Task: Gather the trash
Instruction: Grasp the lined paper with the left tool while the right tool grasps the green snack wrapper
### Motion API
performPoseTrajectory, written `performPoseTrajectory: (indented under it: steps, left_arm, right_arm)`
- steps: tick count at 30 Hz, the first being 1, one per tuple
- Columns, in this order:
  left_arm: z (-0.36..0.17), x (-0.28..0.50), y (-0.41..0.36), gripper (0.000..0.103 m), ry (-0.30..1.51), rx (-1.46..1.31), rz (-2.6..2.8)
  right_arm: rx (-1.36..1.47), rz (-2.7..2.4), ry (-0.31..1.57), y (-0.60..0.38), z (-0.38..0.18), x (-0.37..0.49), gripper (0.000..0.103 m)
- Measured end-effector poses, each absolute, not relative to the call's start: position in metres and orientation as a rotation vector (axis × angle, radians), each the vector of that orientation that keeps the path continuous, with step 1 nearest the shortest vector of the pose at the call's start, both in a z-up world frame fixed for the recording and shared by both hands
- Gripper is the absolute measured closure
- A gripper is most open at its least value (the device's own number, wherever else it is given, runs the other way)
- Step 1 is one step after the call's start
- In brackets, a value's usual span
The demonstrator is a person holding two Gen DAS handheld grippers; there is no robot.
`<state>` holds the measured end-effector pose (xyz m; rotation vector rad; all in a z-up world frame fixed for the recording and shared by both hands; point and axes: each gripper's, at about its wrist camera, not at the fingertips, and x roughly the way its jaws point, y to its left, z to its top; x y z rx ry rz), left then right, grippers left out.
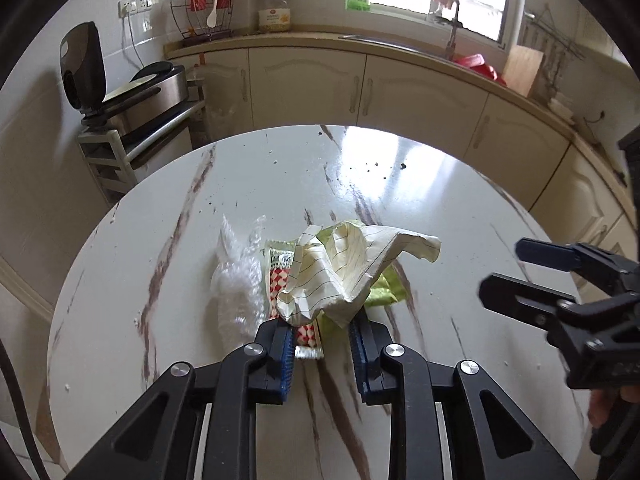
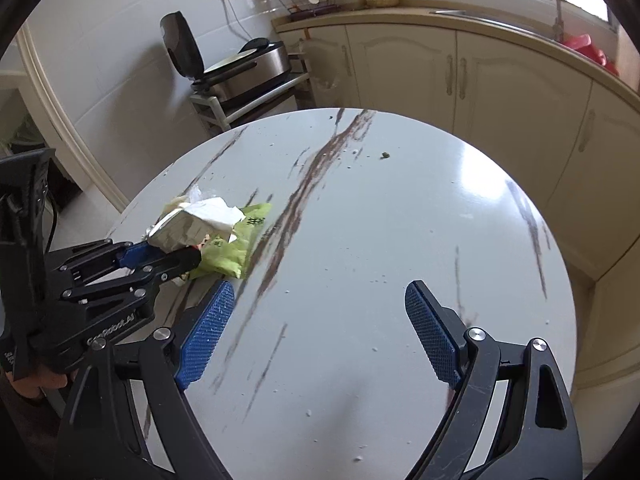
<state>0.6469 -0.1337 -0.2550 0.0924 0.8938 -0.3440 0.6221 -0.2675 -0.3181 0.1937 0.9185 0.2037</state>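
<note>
A pile of trash lies on the round marble table point(image 1: 440, 200): crumpled lined paper point(image 1: 348, 272), a red-checked wrapper point(image 1: 280, 280), a green wrapper point(image 1: 384, 292) and clear plastic point(image 1: 236, 280). My left gripper point(image 1: 322, 344) is partly open, its blue pads on either side of the near edge of the pile; the paper's lower edge and the red-checked wrapper lie between them. In the right wrist view the left gripper point(image 2: 160, 256) reaches the paper point(image 2: 196, 224) and green wrapper point(image 2: 232, 248). My right gripper point(image 2: 316, 332) is wide open and empty above bare table.
Small dark crumbs point(image 1: 403, 166) lie on the far part of the table. Cream cabinets point(image 1: 420, 92) and a counter with a sink run behind. A shelf with an appliance point(image 1: 152, 92) stands at the left. The right gripper point(image 1: 532, 276) shows at the right.
</note>
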Motion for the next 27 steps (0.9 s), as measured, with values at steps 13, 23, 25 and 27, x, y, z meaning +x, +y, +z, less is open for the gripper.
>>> performPoseTrajectory:
  steps: [13, 23, 25, 27]
  left_arm:
    - [-0.26, 0.606, -0.079, 0.082, 0.874, 0.057, -0.183]
    - [-0.253, 0.583, -0.071, 0.082, 0.868, 0.018, -0.24]
    - [-0.249, 0.578, -0.073, 0.082, 0.866, 0.009, -0.261]
    - [-0.248, 0.571, -0.073, 0.082, 0.865, 0.013, -0.265]
  right_arm:
    - [0.127, 0.236, 1.003, -0.191, -0.35, 0.674, 0.023]
    - [0.095, 0.284, 0.933, -0.197, -0.34, 0.651, 0.094]
    - [0.079, 0.258, 0.901, -0.208, -0.332, 0.638, 0.094]
    - [0.044, 0.245, 0.864, -0.216, -0.321, 0.621, 0.094]
